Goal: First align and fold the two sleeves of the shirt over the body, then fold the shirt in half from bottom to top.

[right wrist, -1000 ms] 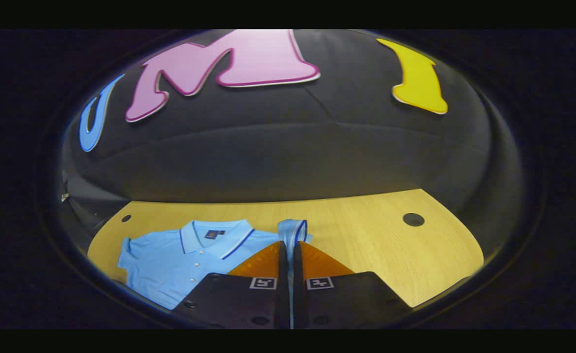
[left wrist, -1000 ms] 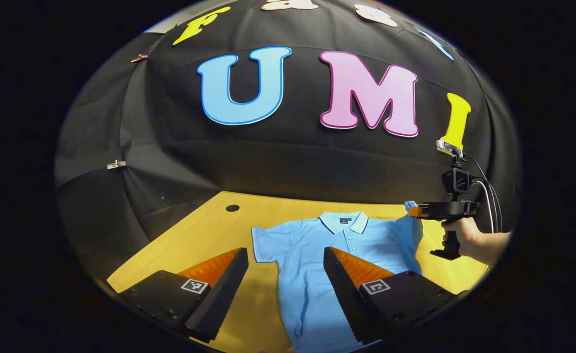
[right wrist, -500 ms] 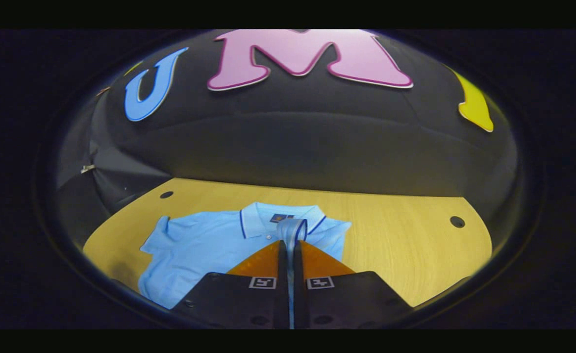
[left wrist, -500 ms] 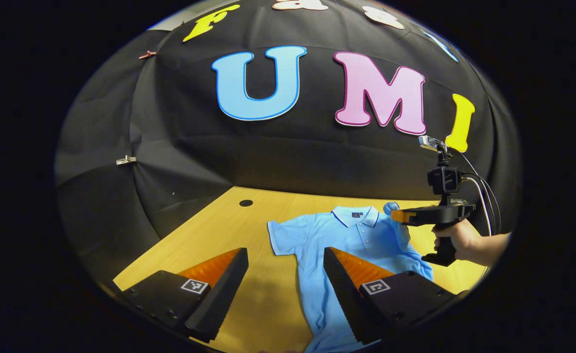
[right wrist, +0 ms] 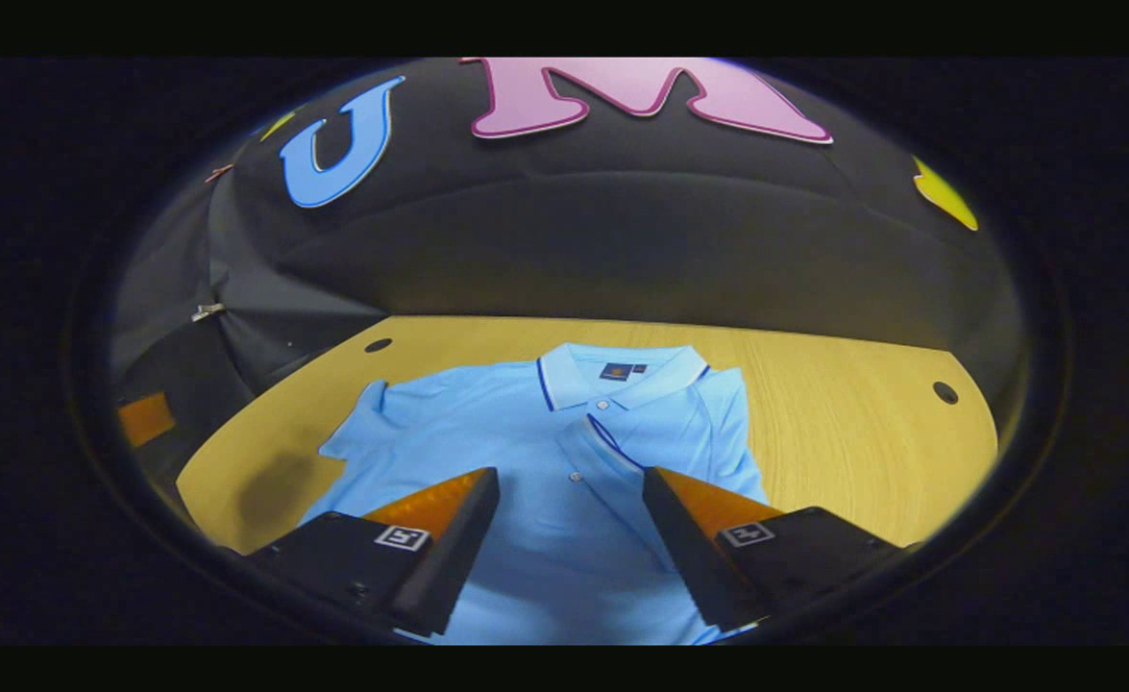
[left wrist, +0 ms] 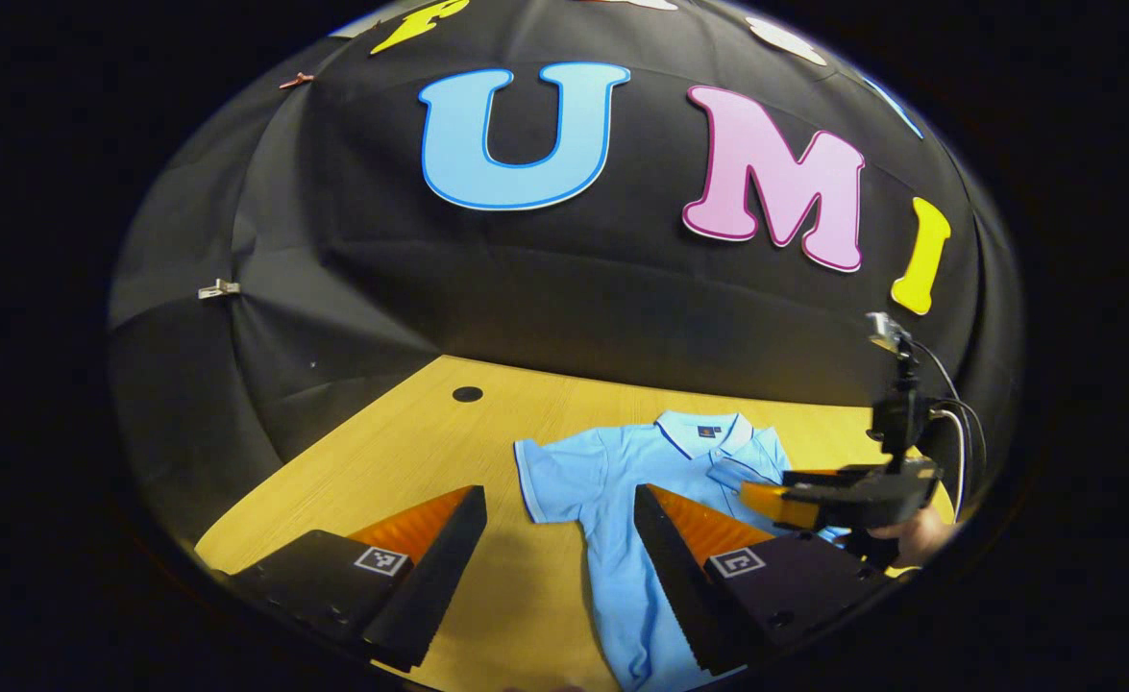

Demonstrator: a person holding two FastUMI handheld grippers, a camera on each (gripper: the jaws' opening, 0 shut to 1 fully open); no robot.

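A light blue polo shirt (right wrist: 487,432) lies flat on the wooden table (right wrist: 843,432), collar toward the wall. Its right sleeve (right wrist: 660,432) is folded over the chest, its dark-trimmed cuff (right wrist: 612,440) just below the collar. The other sleeve (right wrist: 367,423) still lies spread out. My right gripper (right wrist: 572,481) hovers open above the chest with nothing between its fingers. In the left gripper view the shirt (left wrist: 622,481) lies ahead with its spread sleeve (left wrist: 550,471) beyond my fingertips. My left gripper (left wrist: 561,500) is open and holds nothing. The right gripper (left wrist: 766,498) shows there over the shirt's far side.
The table has round holes at its back corners (right wrist: 944,392) (left wrist: 467,394). The black cloth wall closes the table's far edge. Bare wood lies to the right of the shirt (right wrist: 862,452) and left of it (left wrist: 401,452). A hand (left wrist: 920,533) holds the right gripper.
My right gripper carried the right sleeve over the chest, opened and let it go; the sleeve now lies folded on the body. My left gripper stayed open and shifted slightly.
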